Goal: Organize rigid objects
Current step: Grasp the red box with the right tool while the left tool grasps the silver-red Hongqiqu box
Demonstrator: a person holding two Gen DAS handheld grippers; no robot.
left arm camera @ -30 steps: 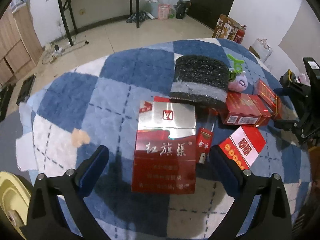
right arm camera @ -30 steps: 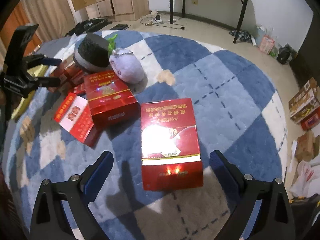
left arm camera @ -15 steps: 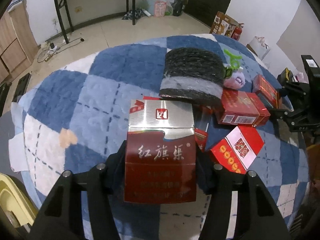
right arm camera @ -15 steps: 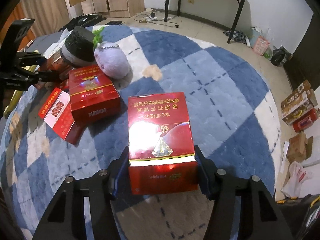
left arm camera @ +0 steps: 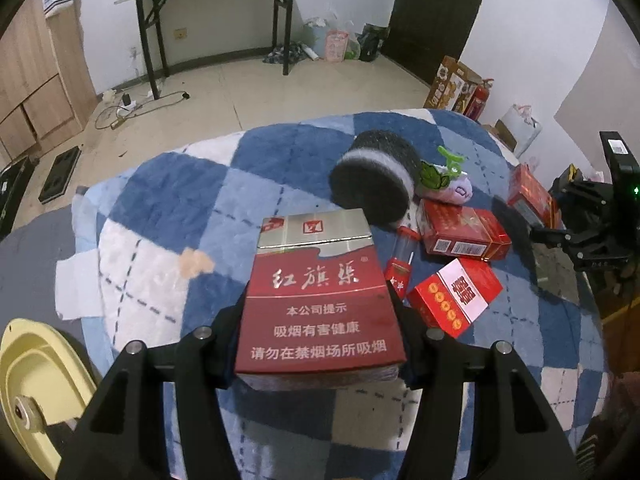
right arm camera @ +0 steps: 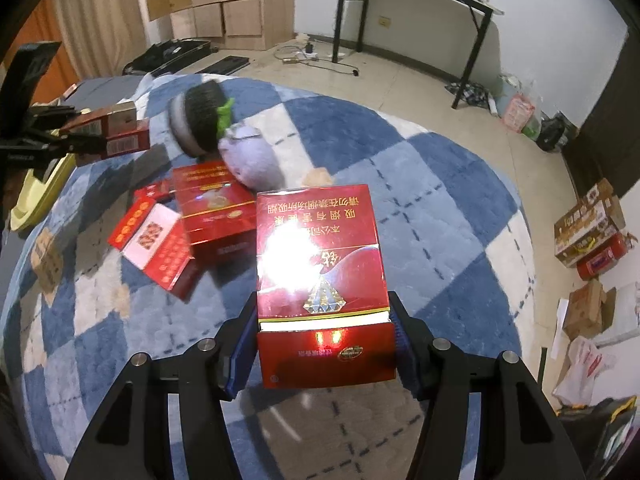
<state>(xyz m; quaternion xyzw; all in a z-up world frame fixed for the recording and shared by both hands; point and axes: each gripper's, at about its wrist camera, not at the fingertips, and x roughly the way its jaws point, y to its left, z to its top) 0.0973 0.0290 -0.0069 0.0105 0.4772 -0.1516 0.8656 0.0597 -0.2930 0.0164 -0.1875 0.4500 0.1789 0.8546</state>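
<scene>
My left gripper (left arm camera: 320, 344) is shut on a red and silver cigarette carton (left arm camera: 316, 300), held just above the blue checked rug (left arm camera: 180, 200). In the right wrist view my right gripper (right arm camera: 324, 344) is shut on a glossy red carton (right arm camera: 320, 264), also raised off the rug (right arm camera: 440, 184). On the rug lie a red box (left arm camera: 460, 232), a red and white box (left arm camera: 456, 296) and a small red pack (left arm camera: 400, 272). The same red box (right arm camera: 216, 208) and red and white box (right arm camera: 156, 244) lie left of my right gripper.
A grey knitted roll (left arm camera: 376, 184) and a purple plush toy (left arm camera: 452, 188) rest at the far side of the rug. A pale yellow tray (left arm camera: 36, 380) sits at its near left edge. Cardboard boxes (right arm camera: 592, 220) and a black-legged table (left arm camera: 216, 12) stand on the floor beyond.
Both grippers went from wide open around their cartons to shut on them. Each carton has since come up off the rug.
</scene>
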